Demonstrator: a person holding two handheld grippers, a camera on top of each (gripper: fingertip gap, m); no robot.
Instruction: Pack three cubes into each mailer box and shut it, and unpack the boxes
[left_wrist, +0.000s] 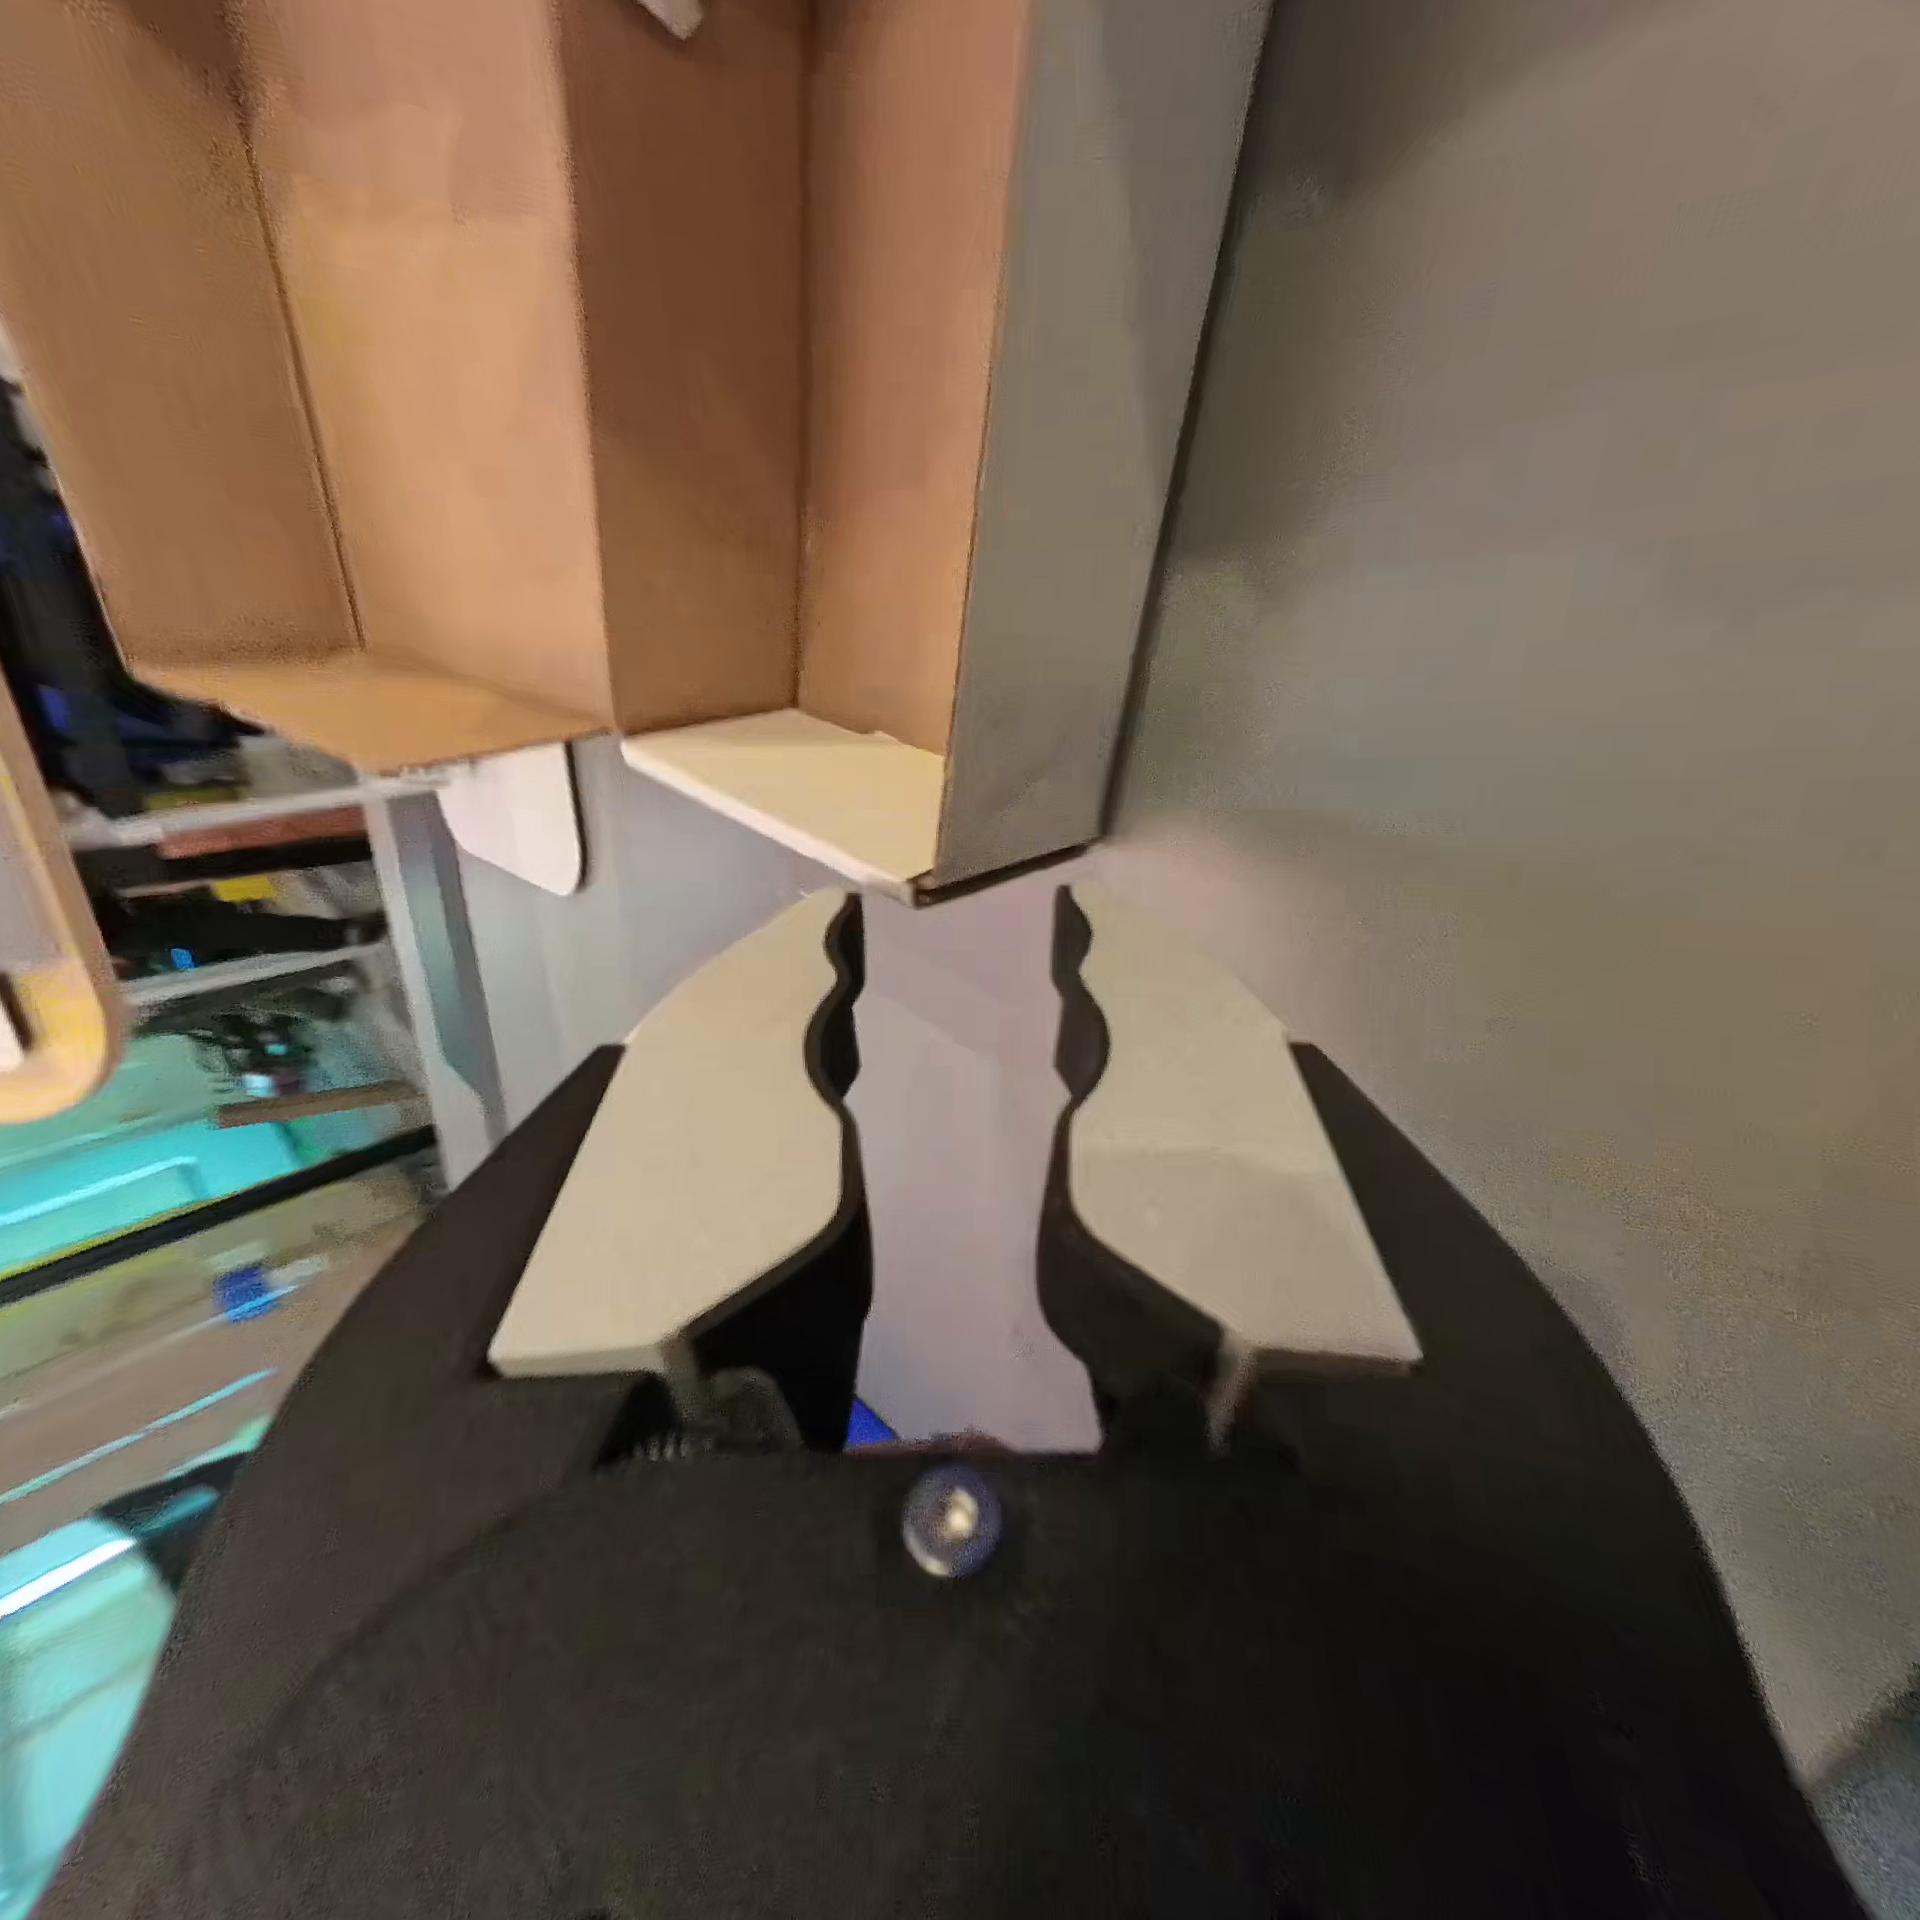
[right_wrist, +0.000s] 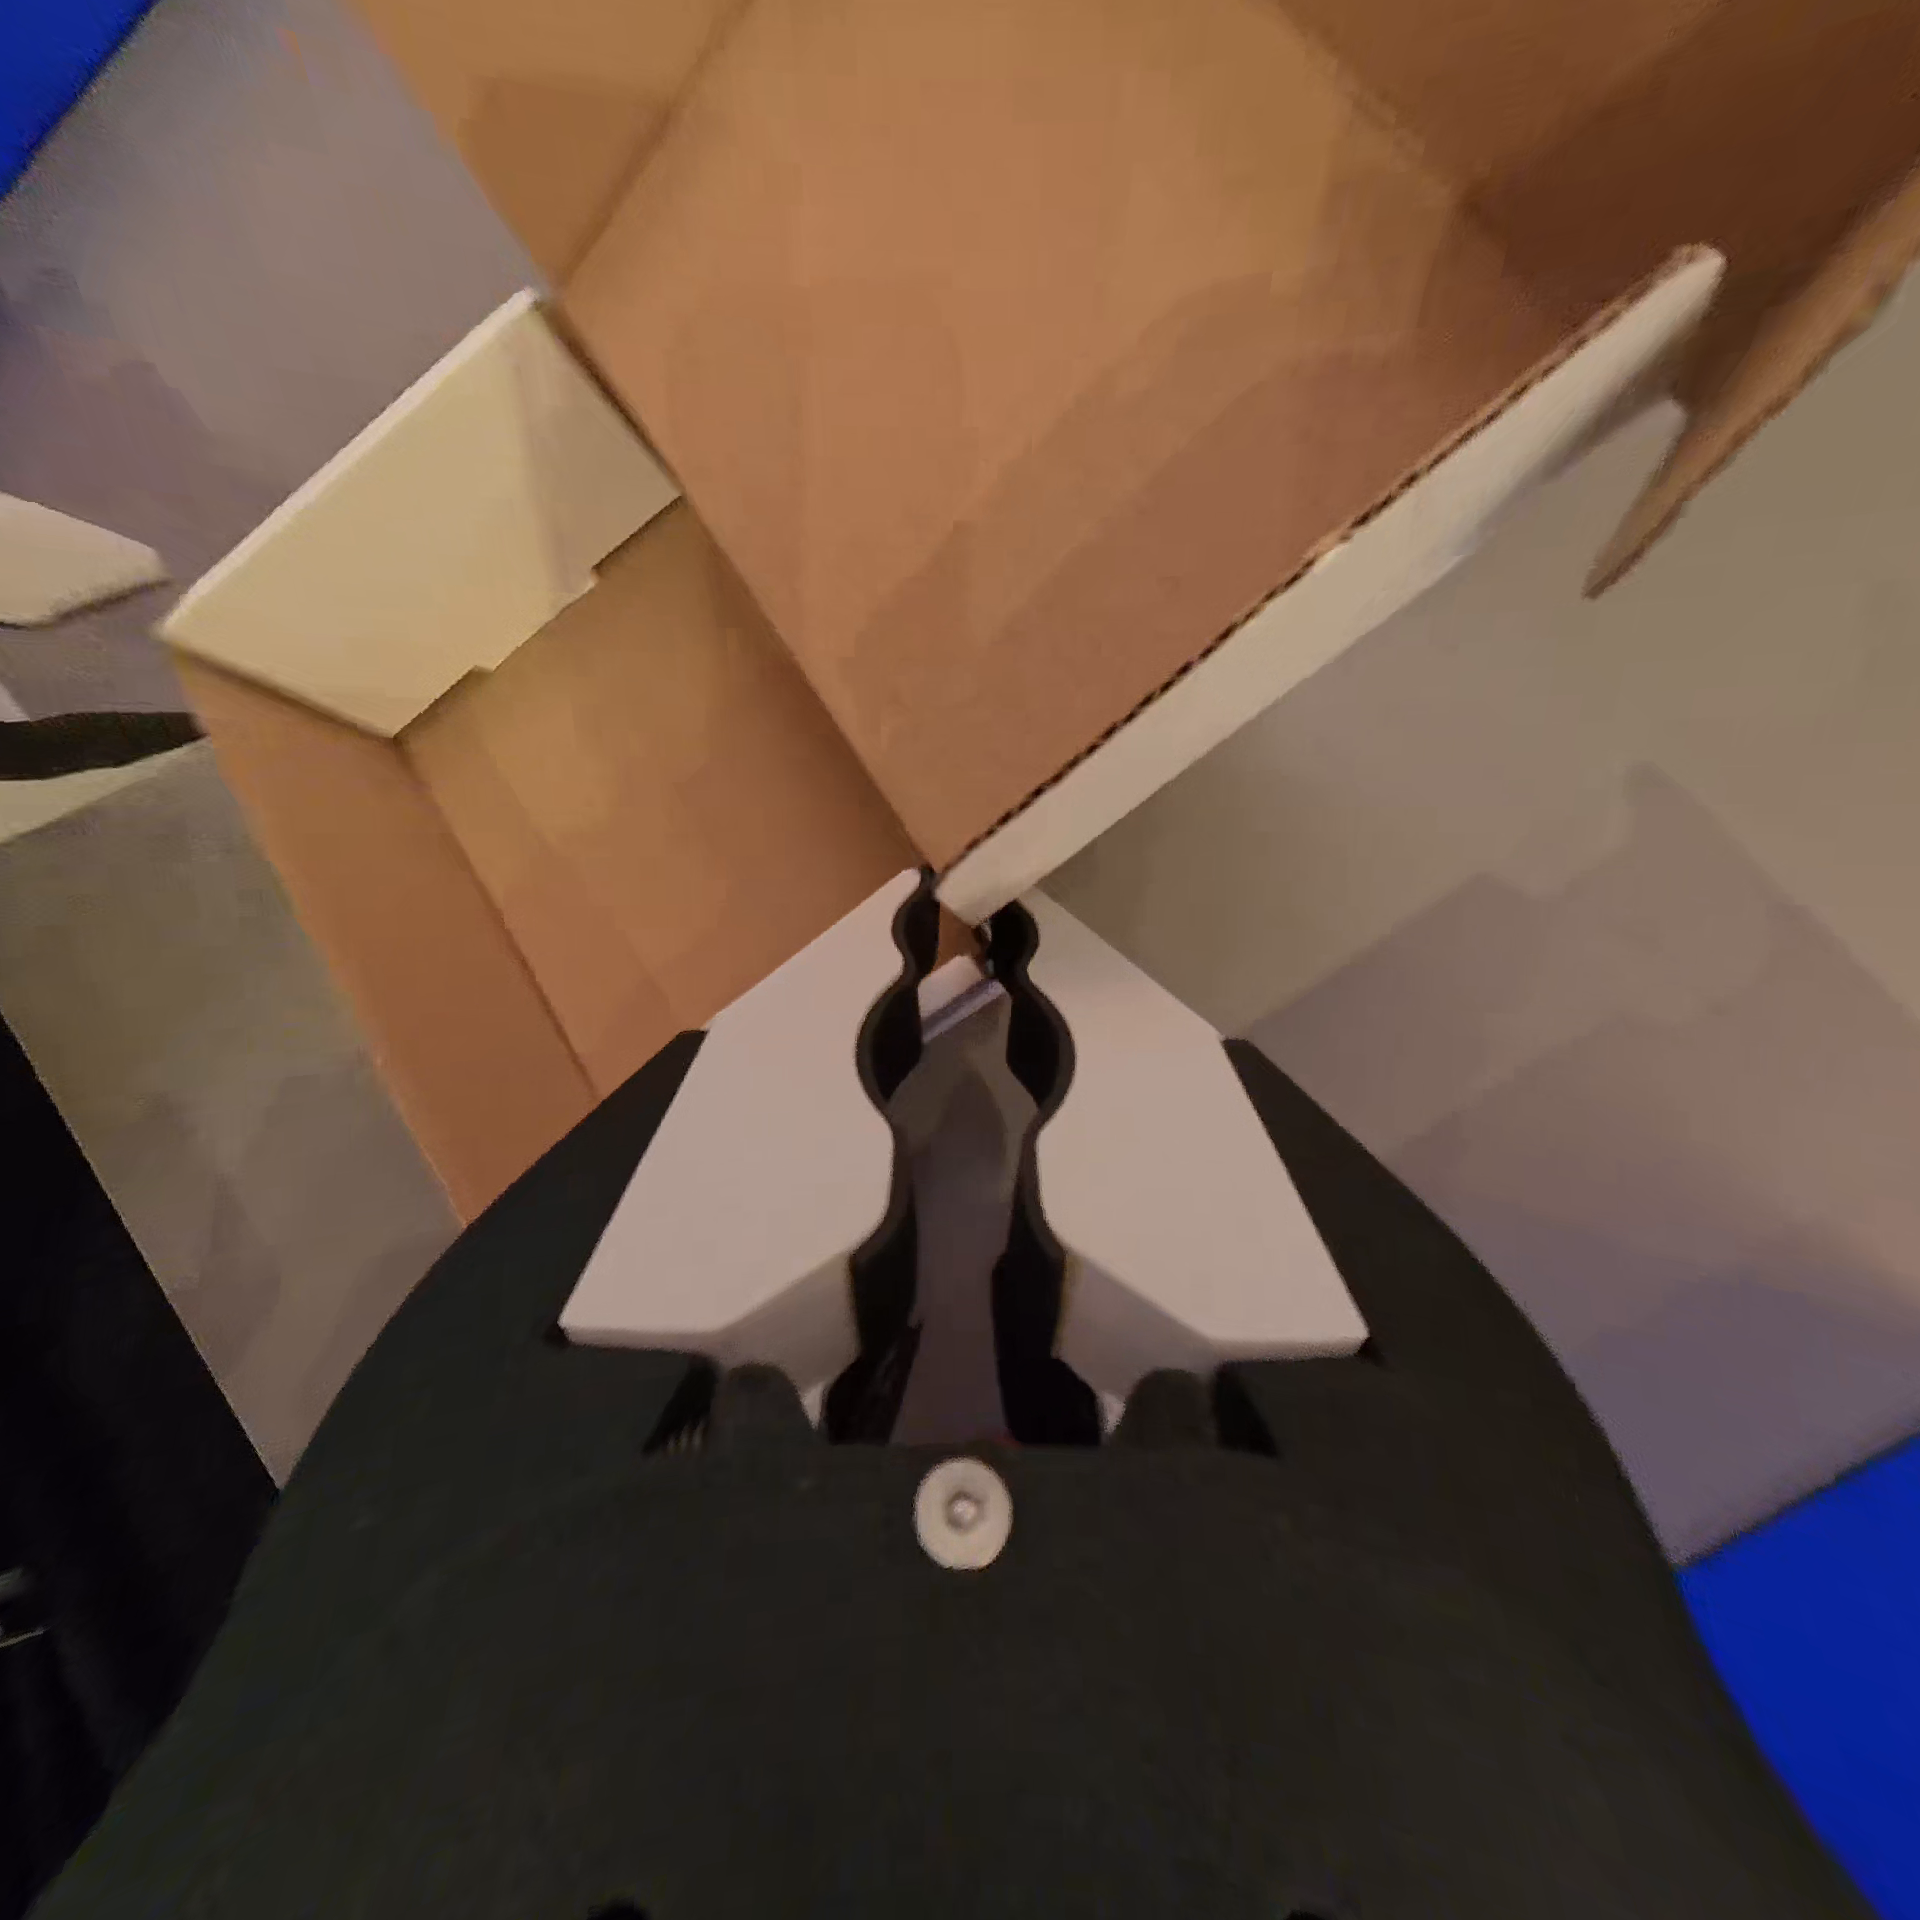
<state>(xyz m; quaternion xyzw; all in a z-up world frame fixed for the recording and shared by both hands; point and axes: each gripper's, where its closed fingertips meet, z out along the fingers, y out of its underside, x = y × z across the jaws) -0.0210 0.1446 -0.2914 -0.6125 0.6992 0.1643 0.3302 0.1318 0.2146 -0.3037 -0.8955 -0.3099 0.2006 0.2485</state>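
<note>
Each gripper has a matte black, rounded body with one silver round-head screw at its centre. The left gripper (left_wrist: 956, 904) and right gripper (right_wrist: 961, 899) carry pale grey-white fingers (left_wrist: 717, 1143) lined inside with wavy black pads (right_wrist: 894, 1039).

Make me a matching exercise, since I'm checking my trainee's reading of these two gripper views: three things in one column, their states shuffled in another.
Things:
1. left gripper
2. right gripper
3. mailer box

States:
A. lid open, brown inside showing, no cubes visible
B. fingers apart, holding nothing, just short of a box corner
C. fingertips nearly together at a corner of the box

Pairs: 1-B, 2-C, 3-A
</note>
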